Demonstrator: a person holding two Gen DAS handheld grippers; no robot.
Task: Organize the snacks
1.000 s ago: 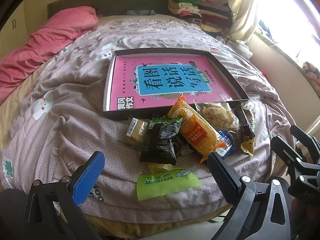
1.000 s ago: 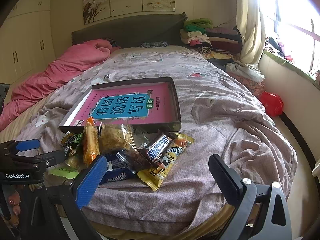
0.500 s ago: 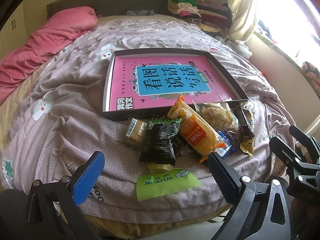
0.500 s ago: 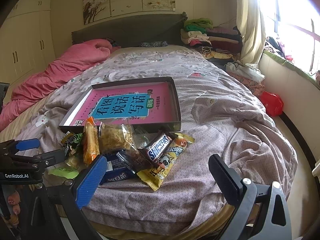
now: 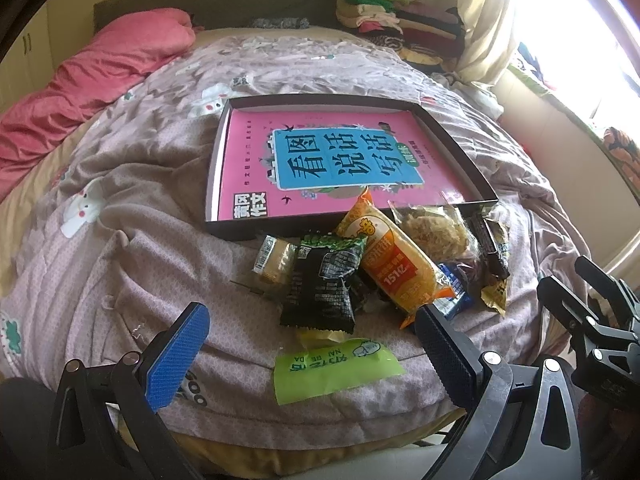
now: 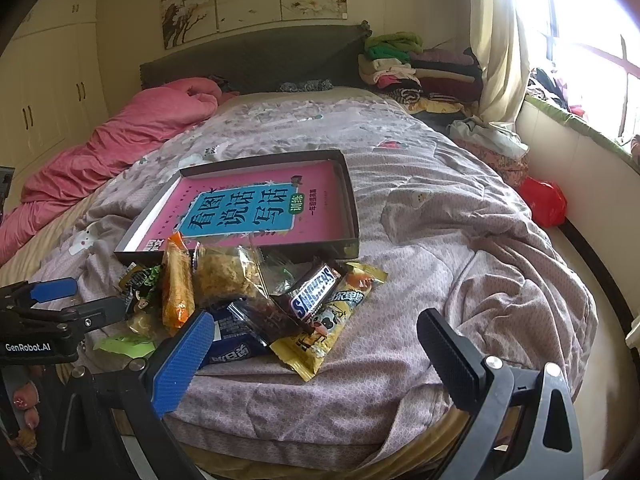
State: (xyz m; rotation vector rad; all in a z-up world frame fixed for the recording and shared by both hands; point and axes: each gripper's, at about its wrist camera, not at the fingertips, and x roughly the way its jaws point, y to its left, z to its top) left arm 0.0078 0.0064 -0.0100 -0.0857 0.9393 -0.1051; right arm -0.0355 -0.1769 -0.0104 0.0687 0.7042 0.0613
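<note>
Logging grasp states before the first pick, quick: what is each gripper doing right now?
Left gripper: open, holding nothing, above the green packet.
Right gripper: open, holding nothing.

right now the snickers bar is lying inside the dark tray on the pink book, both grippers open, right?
Not quite: the brown Snickers bar lies on the bedspread in front of the dark shallow tray, outside it, as the right wrist view shows. The pink book lies alone inside; both grippers are open.

Left wrist: low at the bed's foot, facing the headboard [image 5: 224, 4].
Right wrist: same direction, further right.
Shared: snack pile [image 5: 380, 264], tray [image 6: 352, 216].
</note>
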